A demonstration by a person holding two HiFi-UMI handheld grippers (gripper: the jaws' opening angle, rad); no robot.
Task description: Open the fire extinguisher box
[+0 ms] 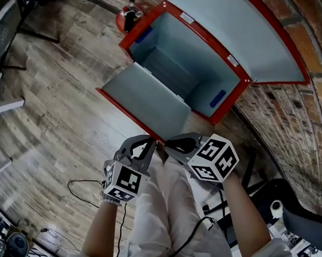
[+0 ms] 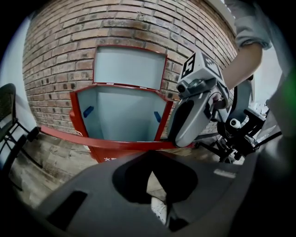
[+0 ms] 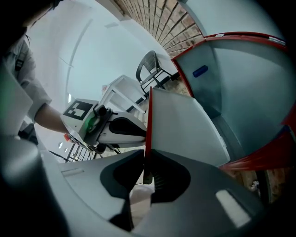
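Pinching red edge of lowered front flap [image 3: 185, 125] with right gripper [image 3: 146, 170], keeping left gripper [image 2: 151, 159] pressed together and empty just beside, at open fire extinguisher box [image 1: 142, 31] against brick wall [image 1: 307, 113]

The fire extinguisher box [image 1: 198, 67] is a red-framed cabinet with a pale grey-blue inside, set on the wooden floor [image 1: 66, 121] at the foot of a brick wall [image 1: 310, 119]. Its lid [image 1: 236, 25] is swung up against the wall. Its front panel [image 1: 145, 101] is folded outward and open, and a blue tab [image 1: 217, 98] sits on each inner side wall.
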